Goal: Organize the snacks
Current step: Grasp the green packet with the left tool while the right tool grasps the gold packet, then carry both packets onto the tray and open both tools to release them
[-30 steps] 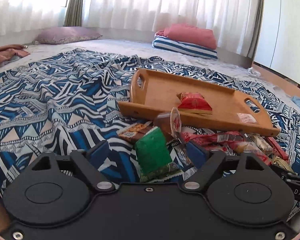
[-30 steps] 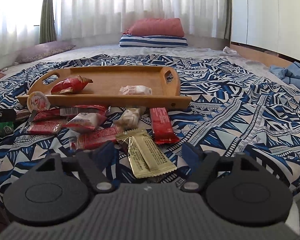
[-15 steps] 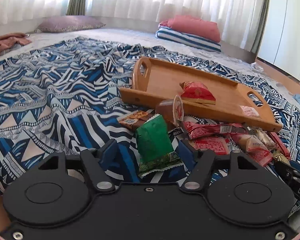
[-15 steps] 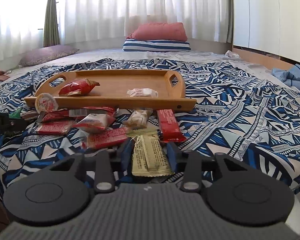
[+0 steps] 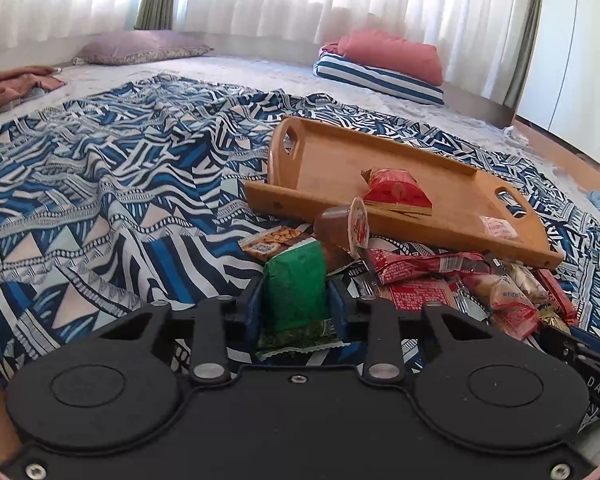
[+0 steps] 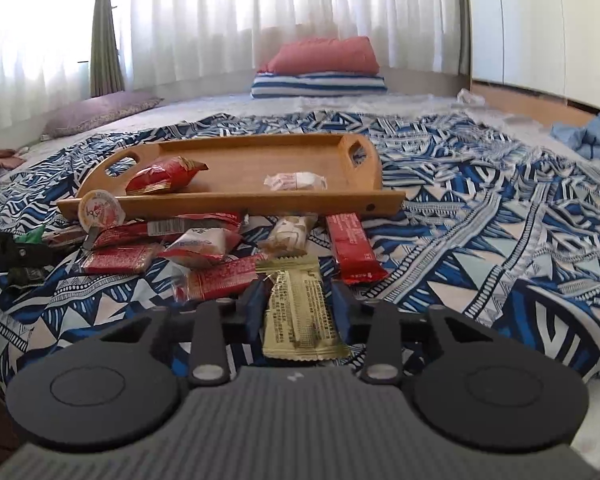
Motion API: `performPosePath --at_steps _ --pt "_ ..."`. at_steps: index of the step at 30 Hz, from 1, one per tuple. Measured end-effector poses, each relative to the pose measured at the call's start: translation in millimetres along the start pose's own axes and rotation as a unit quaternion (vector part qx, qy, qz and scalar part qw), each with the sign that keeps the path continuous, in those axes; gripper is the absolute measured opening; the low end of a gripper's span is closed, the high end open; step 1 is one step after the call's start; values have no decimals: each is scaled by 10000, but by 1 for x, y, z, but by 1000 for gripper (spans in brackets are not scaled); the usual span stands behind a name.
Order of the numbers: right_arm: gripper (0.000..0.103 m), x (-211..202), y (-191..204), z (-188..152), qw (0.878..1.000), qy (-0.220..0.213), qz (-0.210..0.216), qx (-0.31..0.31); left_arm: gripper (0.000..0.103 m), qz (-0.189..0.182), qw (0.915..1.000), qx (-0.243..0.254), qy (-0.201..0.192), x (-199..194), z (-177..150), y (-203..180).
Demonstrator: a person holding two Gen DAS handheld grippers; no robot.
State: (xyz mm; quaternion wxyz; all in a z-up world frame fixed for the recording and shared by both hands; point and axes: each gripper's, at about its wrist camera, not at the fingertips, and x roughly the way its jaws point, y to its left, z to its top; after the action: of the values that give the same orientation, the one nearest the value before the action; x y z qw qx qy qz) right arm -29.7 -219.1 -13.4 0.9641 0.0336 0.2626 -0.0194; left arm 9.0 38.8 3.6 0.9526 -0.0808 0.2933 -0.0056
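My left gripper [image 5: 295, 304] is shut on a green snack packet [image 5: 294, 280], its blue fingers pressing both sides. My right gripper [image 6: 298, 304] is shut on a gold snack packet [image 6: 298, 316]. A wooden tray [image 5: 328, 156] lies ahead on the patterned cloth and holds a red snack bag [image 5: 396, 190] and a small white wrapped snack [image 6: 296, 180]. Several loose snacks lie in front of the tray: a jelly cup [image 6: 100, 210], red packets [image 6: 116, 258] and a red bar [image 6: 354, 248].
The blue and white patterned cloth [image 5: 100, 184] covers the floor. A red pillow on a striped cushion [image 6: 320, 72] and a purple pillow [image 5: 140, 46] lie by the curtains. Blue clothing [image 6: 588, 136] lies at the right. The left gripper's side [image 6: 4, 248] shows at the right wrist view's left edge.
Both grippers have closed from open: the left on the green packet, the right on the gold packet. Both have also moved slightly forward toward the snacks.
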Motion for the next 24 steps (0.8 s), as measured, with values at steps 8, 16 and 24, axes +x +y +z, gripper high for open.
performPosePath --at_steps 8,16,24 --pt "35 -10 1 9 9998 56 89 141 30 113 9997 199 -97 -11 16 -8" --pt "35 -28 2 28 9995 -165 130 227 30 -92 9996 197 -165 -15 38 -11" --pt "35 -11 -3 65 9982 -222 310 467 30 -288 9993 219 -26 8 79 -18"
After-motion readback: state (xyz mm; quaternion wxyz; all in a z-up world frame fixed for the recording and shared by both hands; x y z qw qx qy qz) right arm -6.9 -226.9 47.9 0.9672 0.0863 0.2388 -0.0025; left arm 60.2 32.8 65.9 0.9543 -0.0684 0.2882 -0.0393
